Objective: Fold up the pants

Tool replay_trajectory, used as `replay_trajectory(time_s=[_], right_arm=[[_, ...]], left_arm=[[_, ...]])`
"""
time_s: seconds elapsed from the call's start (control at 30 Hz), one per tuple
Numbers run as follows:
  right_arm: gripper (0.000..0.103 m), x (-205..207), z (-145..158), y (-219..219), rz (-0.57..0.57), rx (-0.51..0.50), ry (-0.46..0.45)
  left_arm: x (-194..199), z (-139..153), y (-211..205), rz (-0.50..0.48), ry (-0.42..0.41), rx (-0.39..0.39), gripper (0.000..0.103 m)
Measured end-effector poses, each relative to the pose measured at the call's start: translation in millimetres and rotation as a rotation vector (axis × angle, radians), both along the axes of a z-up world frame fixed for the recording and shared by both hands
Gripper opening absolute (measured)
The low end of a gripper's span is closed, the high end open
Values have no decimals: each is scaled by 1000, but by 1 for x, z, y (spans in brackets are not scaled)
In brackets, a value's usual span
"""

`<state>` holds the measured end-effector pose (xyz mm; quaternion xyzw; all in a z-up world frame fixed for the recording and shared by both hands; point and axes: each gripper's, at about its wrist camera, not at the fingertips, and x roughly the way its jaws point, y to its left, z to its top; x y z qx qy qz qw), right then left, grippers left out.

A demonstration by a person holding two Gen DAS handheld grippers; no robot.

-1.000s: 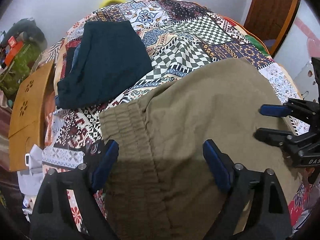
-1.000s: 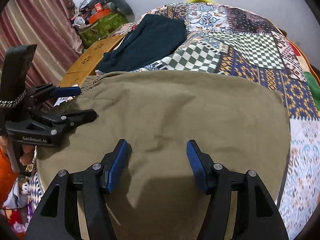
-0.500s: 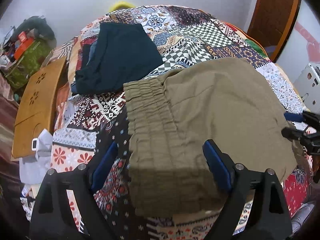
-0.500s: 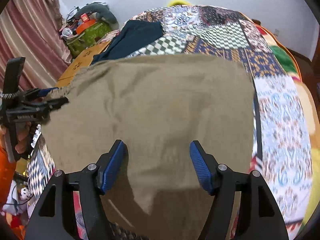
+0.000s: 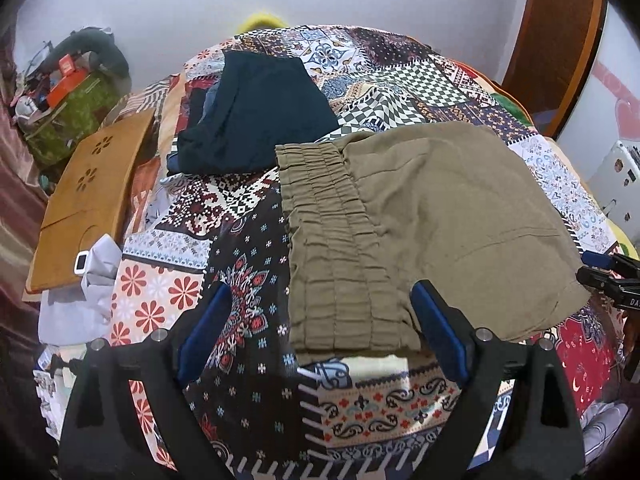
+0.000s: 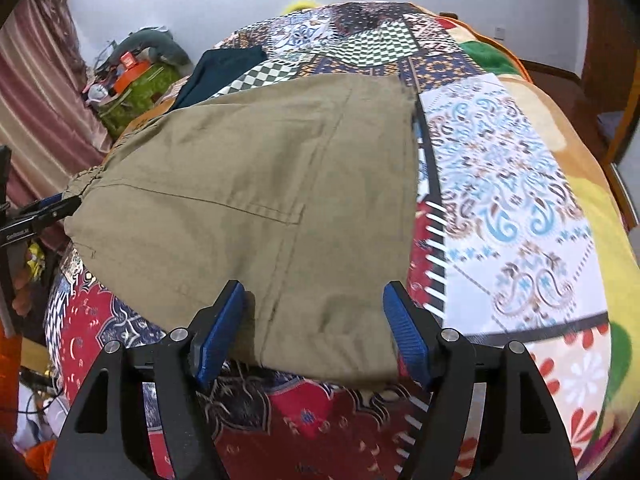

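Olive pants (image 5: 432,208) lie folded flat on the patchwork bedspread (image 5: 168,292), the gathered elastic waistband (image 5: 328,236) on their left side. My left gripper (image 5: 320,286) hovers open over the waistband's near corner, and no pad presses on the cloth. In the right wrist view the pants (image 6: 260,184) spread ahead. My right gripper (image 6: 313,285) stands over their near hem, its jaws opening, with the cloth below and not pinched. Each gripper shows at the other view's edge: the right gripper (image 5: 600,276) and the left gripper (image 6: 44,210).
A dark teal garment (image 5: 256,120) lies folded behind the pants. A wooden lap board (image 5: 88,196) and a green bag (image 5: 76,112) sit off the bed's left side. A brown door (image 5: 560,40) and a white appliance (image 5: 616,184) stand at the right.
Both grippers have drawn back toward the bed's near edge, so the pants' near hem and the bedspread below it now show. The right jaws have widened. The pants stay flat.
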<state>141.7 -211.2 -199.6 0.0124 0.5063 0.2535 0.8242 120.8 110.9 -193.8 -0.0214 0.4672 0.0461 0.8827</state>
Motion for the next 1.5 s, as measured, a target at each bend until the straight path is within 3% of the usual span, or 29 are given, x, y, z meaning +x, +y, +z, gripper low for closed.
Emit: replay_trajectory(time_s=[0.3, 0.47, 0.63, 0.87, 1.2, 1.3, 1.37, 1.5], right_arm=[[68, 0, 18, -2, -8, 3, -25], [68, 2, 42, 14, 18, 38, -102], [68, 4, 59, 46, 80, 72, -177], [68, 12, 36, 84, 151, 60, -138], [71, 9, 14, 88, 193, 36, -94], [73, 6, 12, 87, 190, 46, -92], [73, 7, 11, 85, 185, 59, -87], [73, 7, 11, 81, 166, 77, -82]], left_arm=[[-15, 27, 12, 86, -37, -53, 92], [-23, 39, 22, 141, -55, -161, 92], [-29, 21, 20, 152, 0, -328, 92], [-27, -12, 6, 127, 72, -526, 92], [3, -19, 14, 101, 34, -647, 98], [12, -17, 16, 139, 19, -578, 75], [17, -16, 15, 161, 18, -513, 52], [15, -8, 13, 159, -15, -435, 39]])
